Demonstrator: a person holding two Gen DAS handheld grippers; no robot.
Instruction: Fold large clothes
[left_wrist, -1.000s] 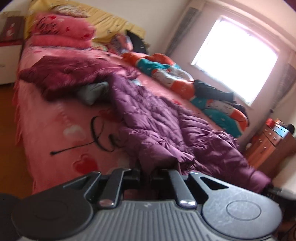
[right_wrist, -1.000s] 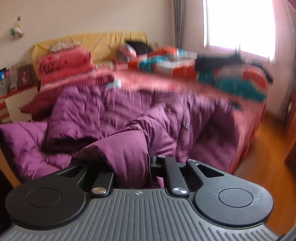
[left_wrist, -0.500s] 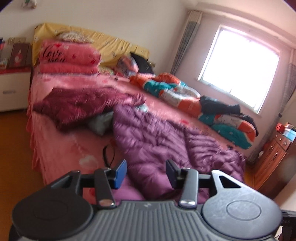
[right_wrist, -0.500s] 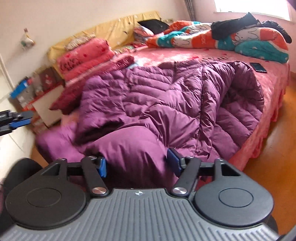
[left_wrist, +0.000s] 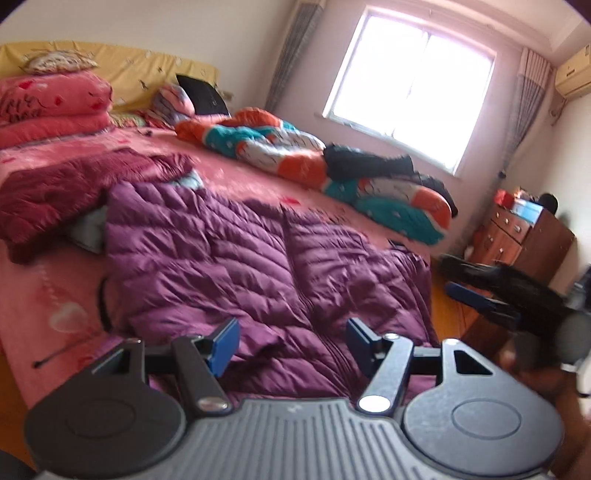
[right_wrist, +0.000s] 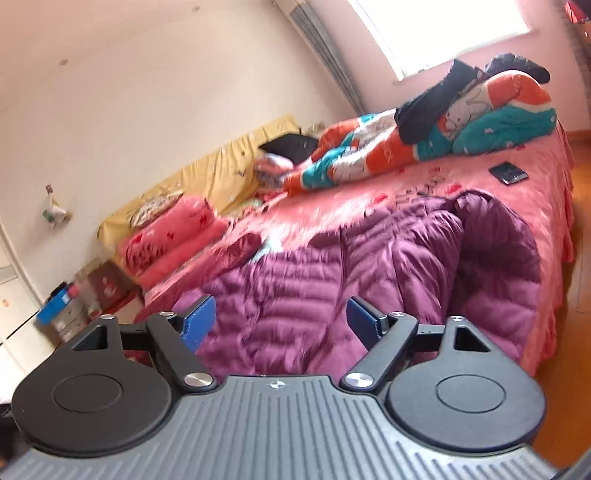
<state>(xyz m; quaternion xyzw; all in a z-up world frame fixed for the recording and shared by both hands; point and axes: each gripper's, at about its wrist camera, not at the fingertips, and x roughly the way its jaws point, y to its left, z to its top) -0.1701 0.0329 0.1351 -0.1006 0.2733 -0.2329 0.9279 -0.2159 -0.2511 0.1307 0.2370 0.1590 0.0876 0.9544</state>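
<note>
A large purple quilted down coat (left_wrist: 258, 258) lies spread on the pink bed, its near edge at the bed's side. It also shows in the right wrist view (right_wrist: 351, 273). My left gripper (left_wrist: 291, 343) is open and empty, held just above the coat's near edge. My right gripper (right_wrist: 280, 321) is open and empty, also over the coat's near edge. The other gripper shows blurred at the right of the left wrist view (left_wrist: 491, 295).
A dark red garment (left_wrist: 55, 188) lies left of the coat. A bright quilt (left_wrist: 295, 155) and black clothes lie along the far side. Pink pillows (left_wrist: 48, 107) are at the headboard. A phone (right_wrist: 508, 172) lies on the bed (right_wrist: 369, 192). A wooden dresser (left_wrist: 524, 236) stands at the right.
Both grippers were shut on the purple coat a second ago; they have opened, let it go and pulled back. The coat now lies flatter on the bed.
</note>
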